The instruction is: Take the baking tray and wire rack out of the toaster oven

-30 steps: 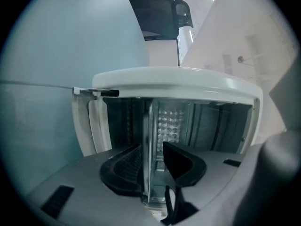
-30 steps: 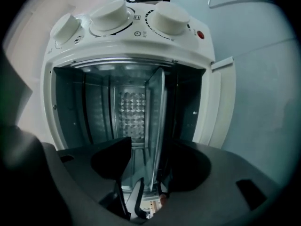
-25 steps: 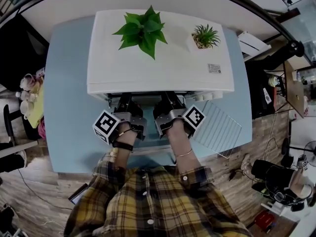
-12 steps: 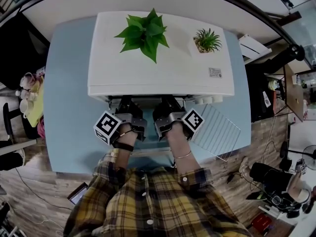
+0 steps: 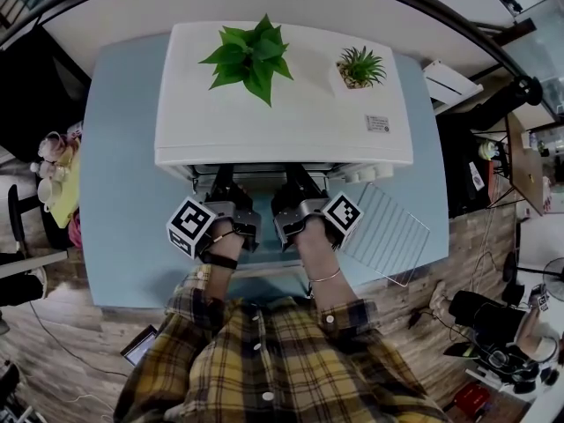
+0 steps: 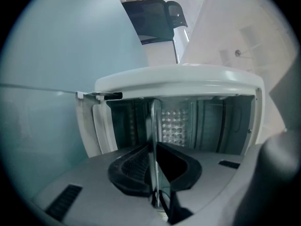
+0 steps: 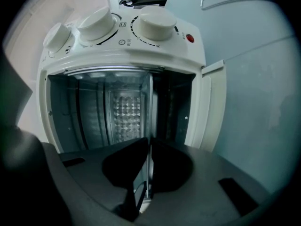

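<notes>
Head view showed the left gripper (image 5: 220,183) and right gripper (image 5: 297,181), jaws just closed, clamping the baking tray (image 6: 152,131) rim at the toaster oven (image 5: 282,95) mouth; the wire rack (image 5: 388,232) lay on the table (image 5: 123,166), right.

One toaster oven (image 5: 282,113), one baking tray (image 6: 153,126), one wire rack (image 5: 388,232), two potted plants (image 5: 249,55) (image 5: 359,65) and three knobs (image 7: 96,22).

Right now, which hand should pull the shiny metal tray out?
Both: left gripper and right gripper have just closed on the thin metal baking tray's edge, so pulling together looks best.
</notes>
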The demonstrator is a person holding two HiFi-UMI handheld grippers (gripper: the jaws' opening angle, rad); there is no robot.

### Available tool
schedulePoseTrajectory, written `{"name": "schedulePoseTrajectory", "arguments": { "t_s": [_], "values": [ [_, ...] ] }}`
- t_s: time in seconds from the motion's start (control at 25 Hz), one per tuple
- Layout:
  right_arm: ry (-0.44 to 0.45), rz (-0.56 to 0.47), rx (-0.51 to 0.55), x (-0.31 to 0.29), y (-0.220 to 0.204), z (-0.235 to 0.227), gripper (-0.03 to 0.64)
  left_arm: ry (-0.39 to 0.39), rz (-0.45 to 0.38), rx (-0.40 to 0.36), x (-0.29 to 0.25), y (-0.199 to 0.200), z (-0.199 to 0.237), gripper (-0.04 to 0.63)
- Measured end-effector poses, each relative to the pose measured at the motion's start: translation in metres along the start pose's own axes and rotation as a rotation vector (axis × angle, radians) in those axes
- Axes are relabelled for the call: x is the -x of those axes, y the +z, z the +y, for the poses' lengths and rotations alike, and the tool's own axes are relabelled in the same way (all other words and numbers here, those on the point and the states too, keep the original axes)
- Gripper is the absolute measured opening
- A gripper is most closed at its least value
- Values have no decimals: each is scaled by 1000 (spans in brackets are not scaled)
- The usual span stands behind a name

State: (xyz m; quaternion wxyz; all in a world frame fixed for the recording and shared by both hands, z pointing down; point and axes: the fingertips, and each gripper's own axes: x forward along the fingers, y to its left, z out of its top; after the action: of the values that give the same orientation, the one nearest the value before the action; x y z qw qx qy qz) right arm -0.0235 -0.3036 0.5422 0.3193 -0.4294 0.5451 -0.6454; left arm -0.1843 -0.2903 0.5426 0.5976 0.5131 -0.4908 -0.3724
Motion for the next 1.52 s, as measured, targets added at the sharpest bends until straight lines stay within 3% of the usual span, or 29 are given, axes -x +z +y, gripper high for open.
{"name": "schedulePoseTrajectory", "arguments": {
  "t_s": [1.52],
  "values": [
    [6,94,-34,104,-38,-13,25,15,-60,16,105,-37,11,43]
  ]
}}
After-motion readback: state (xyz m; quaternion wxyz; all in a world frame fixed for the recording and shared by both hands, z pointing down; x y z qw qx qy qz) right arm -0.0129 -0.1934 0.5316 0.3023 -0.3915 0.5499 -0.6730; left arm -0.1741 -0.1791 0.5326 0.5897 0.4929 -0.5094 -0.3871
